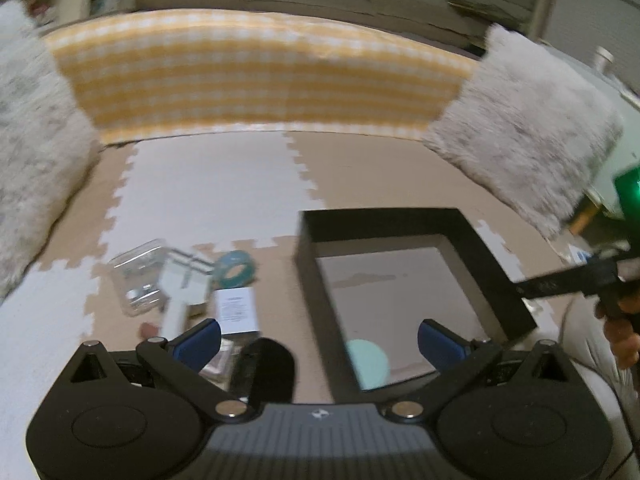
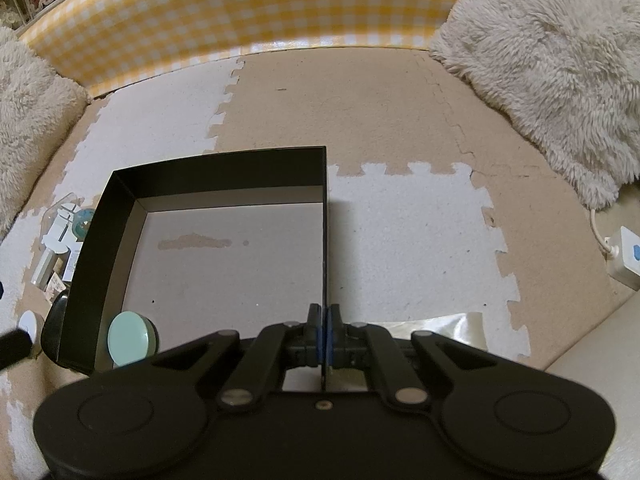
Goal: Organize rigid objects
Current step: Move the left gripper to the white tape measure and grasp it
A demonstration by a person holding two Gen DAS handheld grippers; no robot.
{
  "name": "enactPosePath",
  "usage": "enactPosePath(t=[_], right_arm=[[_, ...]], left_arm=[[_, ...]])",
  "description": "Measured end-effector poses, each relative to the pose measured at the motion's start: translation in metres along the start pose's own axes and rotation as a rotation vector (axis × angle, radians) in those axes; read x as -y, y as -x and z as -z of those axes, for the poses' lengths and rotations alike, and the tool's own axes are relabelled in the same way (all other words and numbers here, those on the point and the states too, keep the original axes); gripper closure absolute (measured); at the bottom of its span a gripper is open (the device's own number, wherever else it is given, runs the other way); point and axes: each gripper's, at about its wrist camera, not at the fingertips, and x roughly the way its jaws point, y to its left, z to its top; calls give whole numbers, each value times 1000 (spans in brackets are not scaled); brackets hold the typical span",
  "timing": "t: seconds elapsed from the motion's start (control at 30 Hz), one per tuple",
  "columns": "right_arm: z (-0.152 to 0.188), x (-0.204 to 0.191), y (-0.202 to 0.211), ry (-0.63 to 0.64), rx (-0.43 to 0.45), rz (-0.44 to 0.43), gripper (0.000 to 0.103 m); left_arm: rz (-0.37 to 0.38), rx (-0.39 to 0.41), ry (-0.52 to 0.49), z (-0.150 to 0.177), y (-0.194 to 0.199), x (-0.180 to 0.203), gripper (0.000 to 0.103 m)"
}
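A black open box (image 1: pixel 476 236) with a grey floor stands on the foam mat; it also shows in the right wrist view (image 2: pixel 216 170). A mint round lid or jar (image 1: pixel 368 364) lies in its near left corner (image 2: pixel 128 338). My right gripper (image 2: pixel 324 320) is shut on the box's right wall. My left gripper (image 1: pixel 320 340) is open and empty, above the box's left wall. Left of the box lie a clear plastic case (image 1: pixel 138 276), a teal tape roll (image 1: pixel 236 268), a white card (image 1: pixel 236 310), a white stand-like piece (image 1: pixel 180 288) and a black rounded object (image 1: pixel 266 372).
A yellow checked cushion wall (image 1: pixel 260 80) closes the far side. Fluffy pale cushions (image 1: pixel 528 160) flank both sides. A white power strip with a cable (image 2: pixel 624 256) lies at the right. A shiny clear sheet (image 2: pixel 452 328) lies by the right gripper.
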Motion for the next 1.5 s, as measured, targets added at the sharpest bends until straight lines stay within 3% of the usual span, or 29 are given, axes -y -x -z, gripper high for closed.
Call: enactPosePath(t=[0.3,0.6,0.7,0.8,0.97,1.1,1.13,1.5], right_arm=[[0,1,0,-4,0,-4,100],[0,2,0,-9,0,-8,100],[0,1,0,-8,0,-8,100],[0,1,0,-7,0,-7,100],[0,3,0,-12,-1,-10,100],[0,3,0,-11,-1,-9,100],[0,3,0,-10,-1,-9,100],[0,3,0,-11,0,-9,100]], left_arm=[[-104,-17,132,3,5,-53,0],[-253,-147,197,20,-5,-90,0],[-265,-189,233,27,-11,-99,0],[-255,-216,248,33,-16,-103,8],[-234,-241,243,39,-21,-104,34],[-241,-258,223,42,-27,-102,44],[-240,-261,219,43,-28,-102,51],[-246,-255,209,44,-29,-101,51]])
